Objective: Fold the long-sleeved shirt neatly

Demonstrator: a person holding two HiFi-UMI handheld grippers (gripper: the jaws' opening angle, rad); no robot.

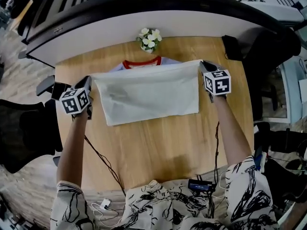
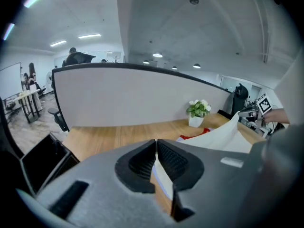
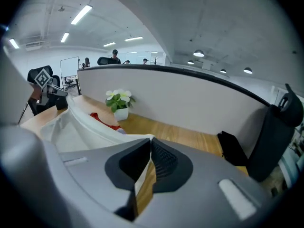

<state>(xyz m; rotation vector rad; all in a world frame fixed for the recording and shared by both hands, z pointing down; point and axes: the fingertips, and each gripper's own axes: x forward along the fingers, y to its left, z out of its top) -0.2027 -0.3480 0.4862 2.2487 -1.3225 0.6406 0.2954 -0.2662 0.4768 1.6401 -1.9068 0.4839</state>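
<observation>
A white long-sleeved shirt (image 1: 148,95) with a red collar (image 1: 142,63) lies on the wooden table (image 1: 158,147), its lower part doubled back toward the collar. The fold's far edge is stretched between my two grippers. My left gripper (image 1: 89,82) is shut on the left corner of that edge, and white cloth shows between its pads in the left gripper view (image 2: 156,144). My right gripper (image 1: 204,66) is shut on the right corner, with fabric (image 3: 80,127) running from its jaws (image 3: 150,145) toward the collar. Both corners hang just above the shirt's shoulders.
A small pot of white flowers (image 1: 149,40) stands just beyond the collar at the table's far edge. A curved partition (image 1: 144,18) rises behind it. A black bag (image 1: 232,47) sits at the far right corner, an office chair (image 1: 24,133) at the left, cables and a device (image 1: 201,186) near me.
</observation>
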